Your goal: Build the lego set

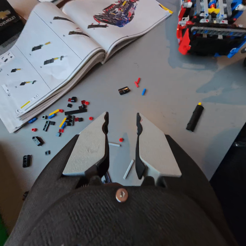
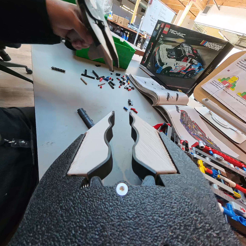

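My left gripper (image 1: 122, 114) is open and empty, hovering low over the grey table beside a scatter of small black, red, blue and yellow Lego parts (image 1: 66, 117). A red bush (image 1: 120, 139) and two grey axles (image 1: 128, 169) lie under its jaws. In the right wrist view the left gripper (image 2: 114, 68) points down at the far end of the parts scatter (image 2: 113, 81), held by a hand. My right gripper (image 2: 121, 113) is open and empty above the table. A black cylinder assembly (image 2: 85, 117) lies left of it. The part-built car model (image 2: 213, 166) stands to its right.
The open instruction book (image 1: 59, 46) lies left of the model (image 1: 210, 26). A black piece (image 1: 124, 90), two red pins (image 1: 137, 82) and a blue pin (image 1: 143, 91) lie ahead. A green bin (image 2: 119, 53) and the set's box (image 2: 183, 57) stand at the back. The table edge (image 2: 34, 93) runs along the left. The left gripper's tips are roughly 20 cm from the right gripper's. My right tips are about 25 cm from the red bush (image 1: 120, 139), my left tips only 8 cm. Look for it in the right wrist view (image 2: 101, 86) too.
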The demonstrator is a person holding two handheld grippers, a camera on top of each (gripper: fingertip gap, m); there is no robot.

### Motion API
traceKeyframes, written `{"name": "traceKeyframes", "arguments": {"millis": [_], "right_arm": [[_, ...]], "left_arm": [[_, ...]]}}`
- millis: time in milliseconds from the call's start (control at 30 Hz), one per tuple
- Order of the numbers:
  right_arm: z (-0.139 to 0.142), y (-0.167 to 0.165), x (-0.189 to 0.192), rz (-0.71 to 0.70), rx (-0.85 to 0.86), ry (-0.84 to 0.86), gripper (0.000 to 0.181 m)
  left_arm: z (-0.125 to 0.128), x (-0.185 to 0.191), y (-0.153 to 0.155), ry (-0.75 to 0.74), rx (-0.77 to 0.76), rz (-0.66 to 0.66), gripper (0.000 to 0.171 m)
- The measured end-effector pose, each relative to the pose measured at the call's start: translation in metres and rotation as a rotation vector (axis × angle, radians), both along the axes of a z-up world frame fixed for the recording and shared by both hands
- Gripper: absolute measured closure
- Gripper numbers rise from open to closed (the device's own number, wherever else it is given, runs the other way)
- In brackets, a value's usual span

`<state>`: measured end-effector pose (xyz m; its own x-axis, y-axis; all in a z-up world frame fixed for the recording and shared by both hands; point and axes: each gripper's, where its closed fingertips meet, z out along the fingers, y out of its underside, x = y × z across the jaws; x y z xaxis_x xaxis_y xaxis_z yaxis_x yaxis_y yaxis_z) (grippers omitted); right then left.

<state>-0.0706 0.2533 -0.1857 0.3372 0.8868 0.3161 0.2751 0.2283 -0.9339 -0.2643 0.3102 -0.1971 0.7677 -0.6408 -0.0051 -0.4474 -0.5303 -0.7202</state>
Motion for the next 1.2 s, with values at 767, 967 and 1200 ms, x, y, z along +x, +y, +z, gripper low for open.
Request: {"name": "traceKeyframes", "arguments": {"millis": [767, 967, 1200], "right_arm": [[0.002, 0.006, 0.003, -0.042, 0.007, 0.007, 0.160], [0.008, 0.007, 0.009, -0.056, 0.011, 0.045, 0.161], [0.010, 0.006, 0.008, -0.026, -0.018, 0.069, 0.161]], "left_arm": [[-0.011, -0.005, -0.007, -0.035, -0.019, -0.003, 0.135], [-0.024, 0.020, 0.015, 0.012, -0.050, -0.061, 0.136], [-0.042, 0.024, 0.023, 0.022, -0.075, -0.034, 0.138]]}}
